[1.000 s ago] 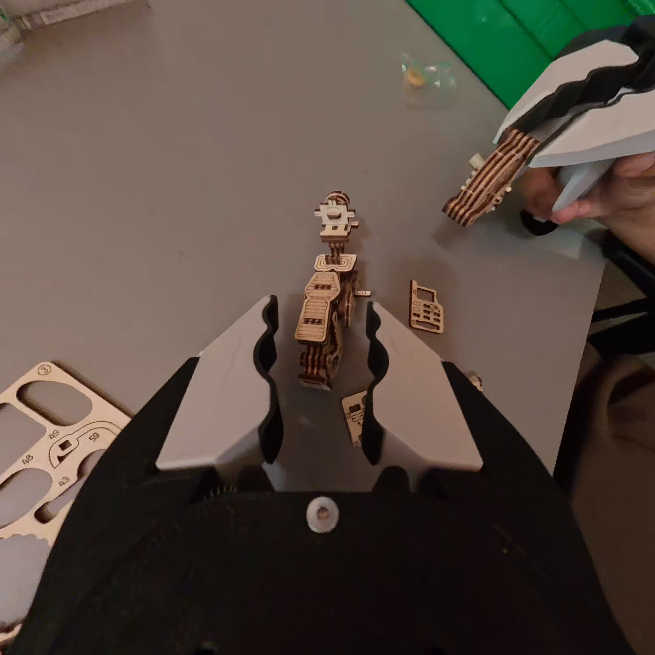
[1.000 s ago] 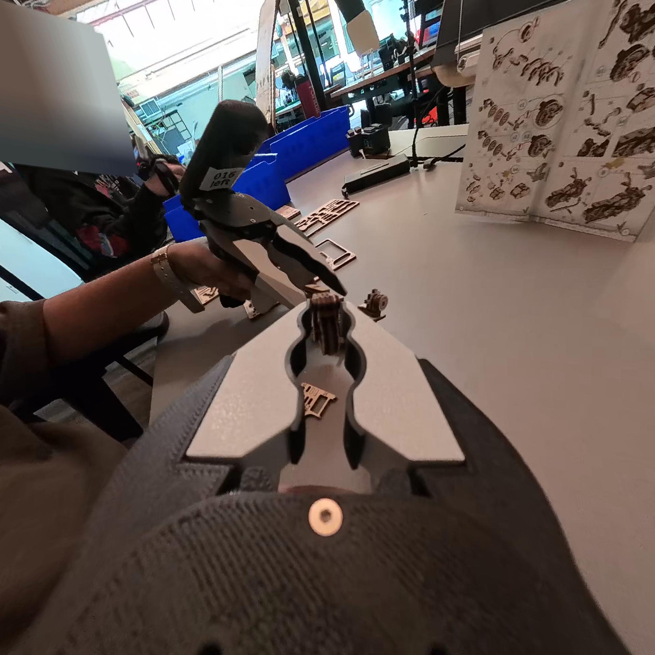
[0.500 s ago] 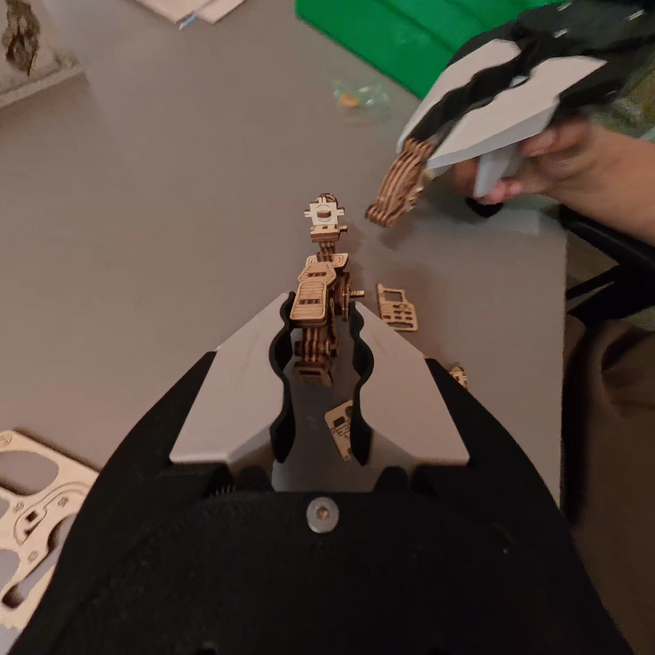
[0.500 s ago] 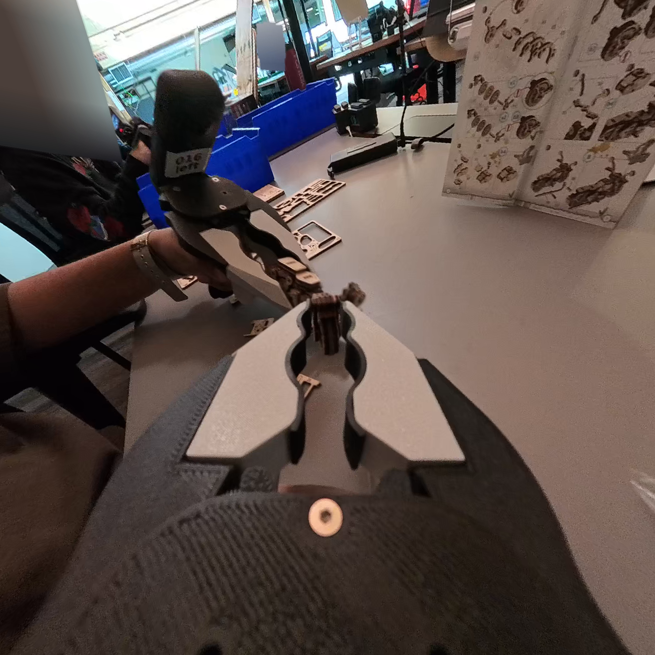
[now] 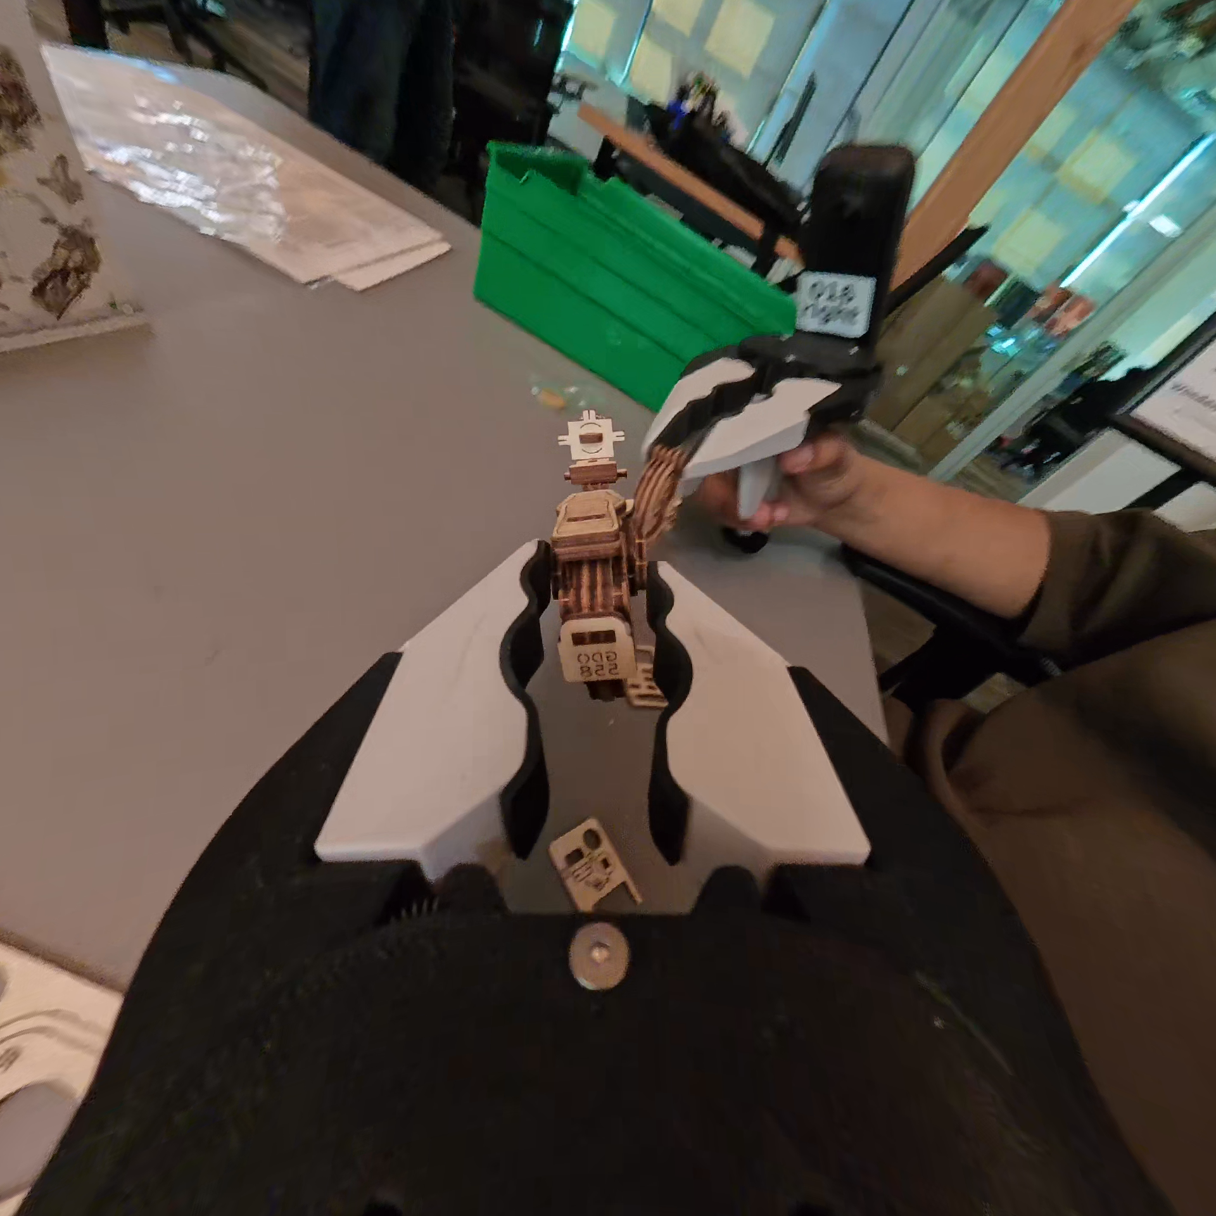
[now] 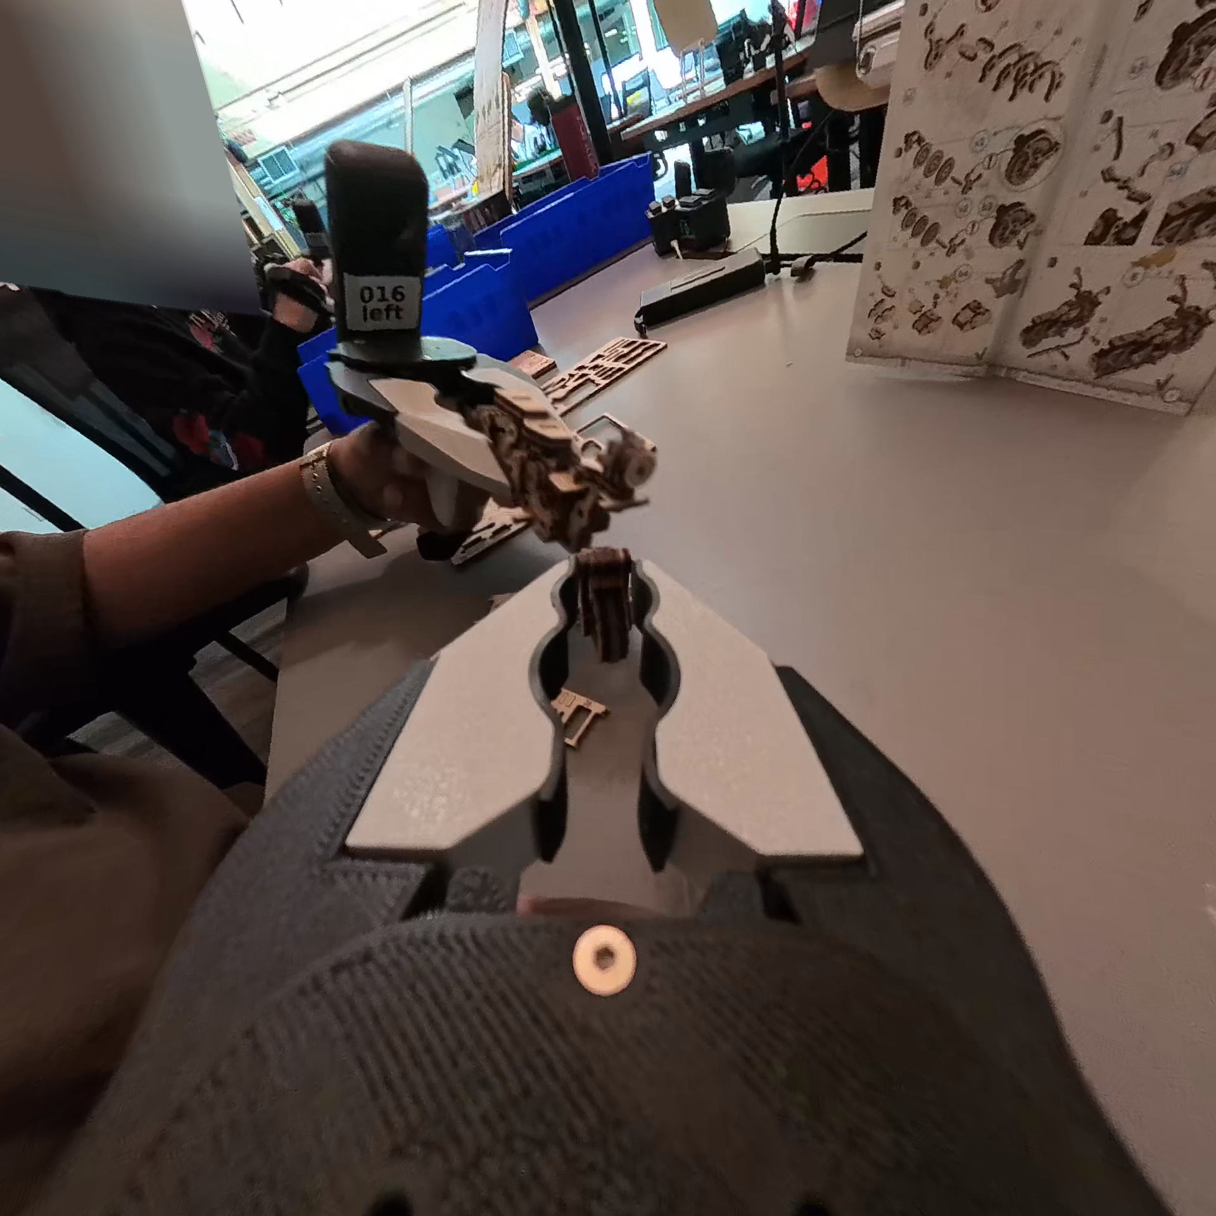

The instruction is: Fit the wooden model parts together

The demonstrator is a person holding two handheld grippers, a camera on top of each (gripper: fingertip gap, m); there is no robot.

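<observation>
The left gripper (image 5: 595, 579) is clenched on the wooden model body (image 5: 592, 592), a long layered assembly that it holds lifted clear of the grey desk (image 5: 263, 460), its plated rear end facing the camera and its forked front end with a pale cross-shaped piece (image 5: 590, 439) pointing away. The right gripper (image 6: 602, 579) grasps a smaller curved stack of layered wood, the wooden part (image 6: 604, 608), pinched at its fingertips. In the left wrist view that wooden part (image 5: 658, 503) hangs down from the right gripper (image 5: 664, 454) and sits just beside the right flank of the model body, near its far end; whether the two touch cannot be told. In the right wrist view the model body (image 6: 559, 460) juts from the left gripper (image 6: 526, 447) just above and beyond the wooden part, with a small gap showing between them. Two flat cut-out pieces lie on the desk under the left gripper, one near (image 5: 595, 862) and one farther (image 5: 648, 684). A green bin (image 5: 592, 276) stands at the far right of the desk, and an instruction sheet (image 6: 1053, 197) stands upright at the far side.
</observation>
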